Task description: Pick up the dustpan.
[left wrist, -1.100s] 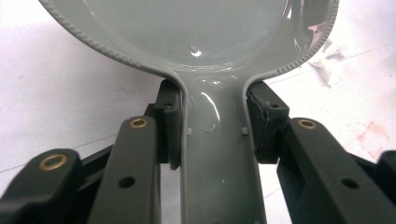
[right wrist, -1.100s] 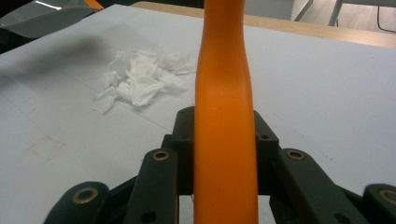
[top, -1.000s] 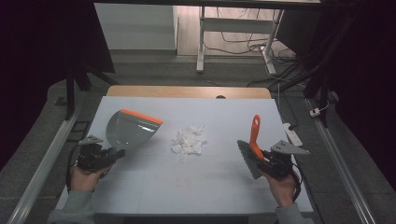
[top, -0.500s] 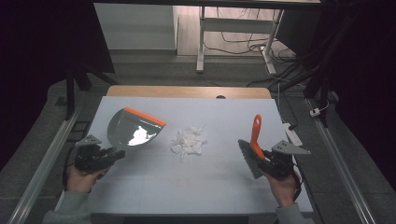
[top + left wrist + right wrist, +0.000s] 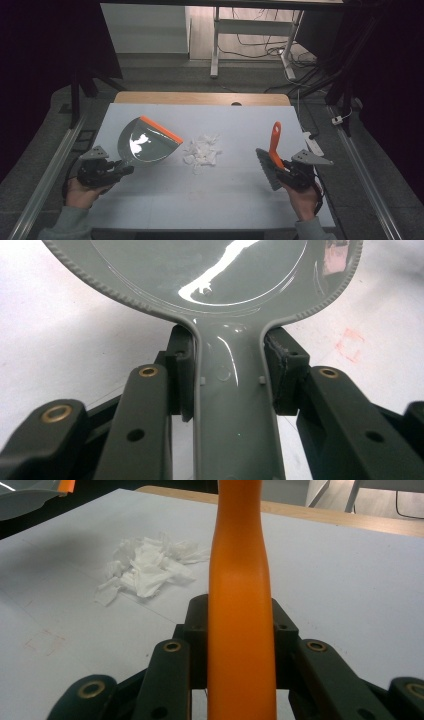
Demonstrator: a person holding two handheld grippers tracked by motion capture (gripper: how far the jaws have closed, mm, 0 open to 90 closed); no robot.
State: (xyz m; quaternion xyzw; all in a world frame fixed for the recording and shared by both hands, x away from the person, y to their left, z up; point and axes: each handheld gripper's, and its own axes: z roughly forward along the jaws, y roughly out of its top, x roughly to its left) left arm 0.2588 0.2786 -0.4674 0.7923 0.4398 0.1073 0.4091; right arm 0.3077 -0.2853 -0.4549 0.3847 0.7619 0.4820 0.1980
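Your left fingers [image 5: 182, 375] are clamped on the neck of the grey dustpan [image 5: 145, 142]: in the left gripper view the handle runs straight down between the two pads, both pads flat against its sides, just below where the handle widens into the pan. The left gripper [image 5: 120, 171] sits at the near-left of the white table [image 5: 240, 200], with the pan stretching away from it up and to the right, tilted, its orange lip [image 5: 161, 130] on the far edge.

Your right fingers [image 5: 197, 630] are closed on the brush [image 5: 271, 157]. In the right gripper view the orange handle [image 5: 240, 610] stands between the pads and rises up the middle of the frame. In the high view the right gripper [image 5: 285, 167] holds the brush with the dark bristles [image 5: 265, 167] on the gripper's left, toward the table's middle, and the handle pointing away from you.

The heap of torn white paper scraps [image 5: 202, 151] lies on the table between the two tools, just beside the pan's lip, farther from the bristles. It touches neither tool. From the right gripper it lies ahead and to the left of the handle.
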